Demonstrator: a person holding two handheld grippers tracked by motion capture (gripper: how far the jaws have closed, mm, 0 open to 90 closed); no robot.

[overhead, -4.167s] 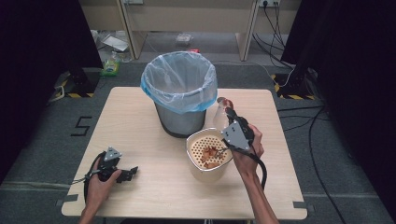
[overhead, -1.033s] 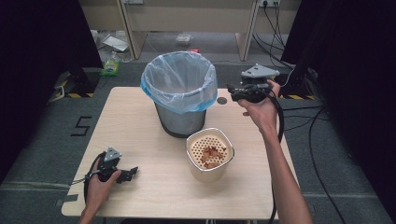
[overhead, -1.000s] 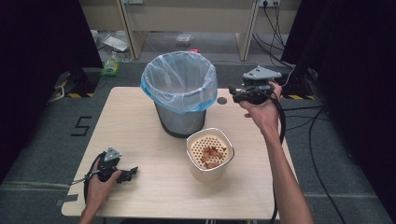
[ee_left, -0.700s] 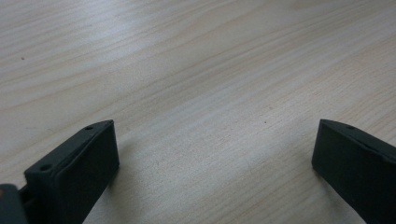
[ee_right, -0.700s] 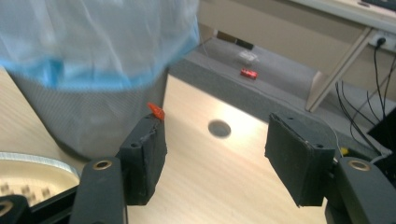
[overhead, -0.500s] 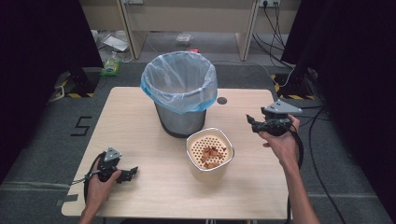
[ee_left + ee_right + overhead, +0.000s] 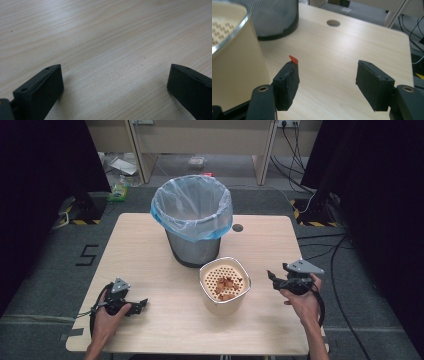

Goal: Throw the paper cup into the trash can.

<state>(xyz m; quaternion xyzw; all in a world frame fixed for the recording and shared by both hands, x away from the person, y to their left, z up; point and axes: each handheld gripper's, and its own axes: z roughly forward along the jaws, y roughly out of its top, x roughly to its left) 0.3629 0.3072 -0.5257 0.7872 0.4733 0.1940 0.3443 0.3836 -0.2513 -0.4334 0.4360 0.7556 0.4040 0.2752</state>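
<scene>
1. The pale wooden table point(image 7: 150, 250) is carrying everything; the person's forearms are coming in from its near edge.
2. The grey mesh waste bin with a translucent blue liner point(image 7: 192, 220) is standing at the middle of the far half, its mouth open and unobstructed.
3. The cream, round-cornered container with a perforated insert point(image 7: 225, 287) is sitting just in front of the bin, slightly to the right. Orange-brown food scraps point(image 7: 226, 286) are lying in a small heap on its insert — these look like what is being carried, bit by bit, to the bin.
4. The right gripper point(image 7: 276, 279) is hovering low beside the container's right side, pointing toward it. In the right gripper view its jaws are standing spread with nothing between them; they have just been opening. The container's wall is just left of the left jaw.
5. The left gripper point(image 7: 139, 305) is resting at the near left corner, well apart from the container, jaws spread over bare wood in the left gripper view.
6. A tiny red crumb point(image 7: 293, 59) is sticking to the tip of the right gripper's left jaw.

Judged from this layout, the step in hand is the approach for another pickup. The next move calls for lifting the open jaws over the container's rim, lowering onto a scrap and pinching gently — scraps this small may slip or crumble.
</scene>
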